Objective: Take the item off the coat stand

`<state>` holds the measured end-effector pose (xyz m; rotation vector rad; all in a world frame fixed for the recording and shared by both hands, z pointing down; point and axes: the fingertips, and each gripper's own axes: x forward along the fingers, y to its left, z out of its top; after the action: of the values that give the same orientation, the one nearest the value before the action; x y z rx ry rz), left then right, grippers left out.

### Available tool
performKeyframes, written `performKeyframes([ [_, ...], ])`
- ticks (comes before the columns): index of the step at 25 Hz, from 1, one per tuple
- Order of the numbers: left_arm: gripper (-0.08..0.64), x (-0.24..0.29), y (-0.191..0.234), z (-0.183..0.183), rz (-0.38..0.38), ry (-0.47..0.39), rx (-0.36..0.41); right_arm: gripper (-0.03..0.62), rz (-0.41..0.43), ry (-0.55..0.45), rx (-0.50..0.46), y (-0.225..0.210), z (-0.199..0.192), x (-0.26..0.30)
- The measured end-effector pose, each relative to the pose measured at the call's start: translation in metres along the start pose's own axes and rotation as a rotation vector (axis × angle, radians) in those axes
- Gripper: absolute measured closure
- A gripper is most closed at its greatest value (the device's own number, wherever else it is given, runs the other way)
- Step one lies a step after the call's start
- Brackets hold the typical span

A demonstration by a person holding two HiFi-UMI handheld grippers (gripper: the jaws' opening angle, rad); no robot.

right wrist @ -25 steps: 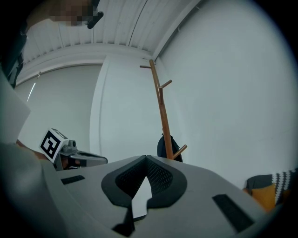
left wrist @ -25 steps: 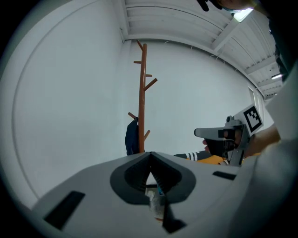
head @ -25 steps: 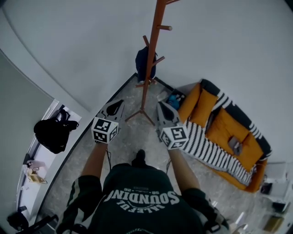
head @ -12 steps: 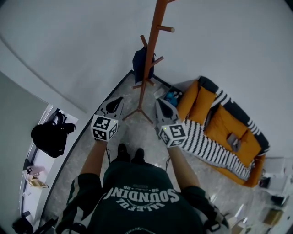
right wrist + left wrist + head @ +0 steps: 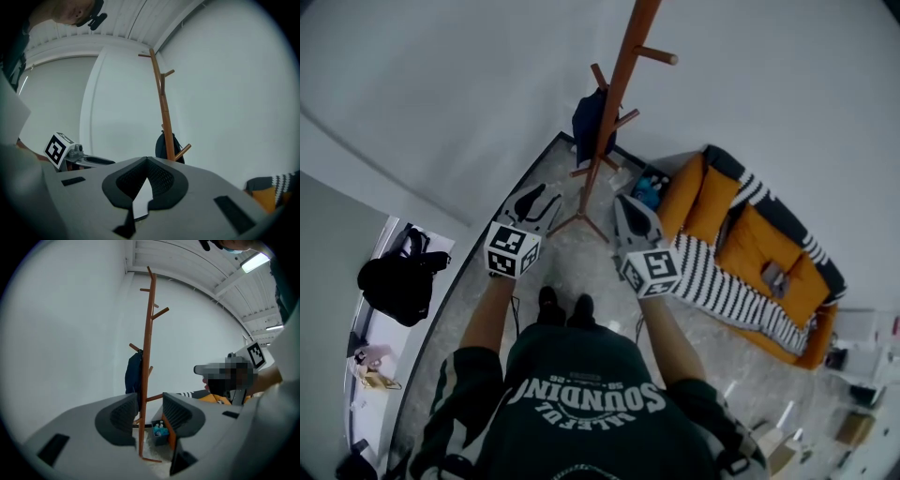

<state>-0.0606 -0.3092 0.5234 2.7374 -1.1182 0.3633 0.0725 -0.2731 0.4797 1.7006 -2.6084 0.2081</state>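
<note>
A tall brown wooden coat stand (image 5: 610, 111) rises near the white wall. A dark blue item (image 5: 587, 126) hangs from one of its lower pegs. My left gripper (image 5: 538, 197) is held out short of the stand's feet; its jaws are opening with nothing between them. In the left gripper view the stand's pole (image 5: 146, 357) and the dark item (image 5: 133, 374) show through the gap of that gripper (image 5: 150, 414). My right gripper (image 5: 623, 204) is shut and empty, also short of the stand. The right gripper view shows the stand (image 5: 164, 108) and the dark item (image 5: 169, 146) beyond its closed tips (image 5: 146, 162).
An orange sofa (image 5: 757, 251) with a striped blanket stands right of the stand. A small bin with blue bottles (image 5: 651, 186) sits by the stand's feet. A black bag (image 5: 394, 281) lies on a white ledge at the left. The person's feet (image 5: 565, 307) are on the stone floor.
The person has stepped closer to the coat stand, and both grippers have come forward with them. The left gripper's jaws have parted; the right stays shut.
</note>
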Motion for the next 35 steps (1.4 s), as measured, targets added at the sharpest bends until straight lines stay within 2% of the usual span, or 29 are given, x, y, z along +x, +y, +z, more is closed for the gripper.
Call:
performKeyframes([
  [3,0.347,0.006,0.004,-0.004,-0.017,0.001,-0.015,0.594,-0.012,0.005,0.004,0.001,-0.004,0.004],
  [7,0.316,0.013,0.007,-0.008,-0.034,-0.006,-0.022,0.594,-0.022,0.019,-0.004,0.001,-0.004,0.007],
  [20,0.316,0.053,0.037,0.002,-0.062,-0.015,-0.016,0.594,-0.053,0.084,-0.003,0.007,-0.021,0.008],
  [26,0.316,0.087,0.049,0.016,-0.090,-0.014,0.020,0.594,-0.091,0.107,0.006,-0.004,-0.035,0.003],
  [35,0.316,0.151,0.077,0.041,-0.105,-0.005,0.091,0.594,-0.169,0.129,-0.009,-0.028,-0.033,-0.004],
])
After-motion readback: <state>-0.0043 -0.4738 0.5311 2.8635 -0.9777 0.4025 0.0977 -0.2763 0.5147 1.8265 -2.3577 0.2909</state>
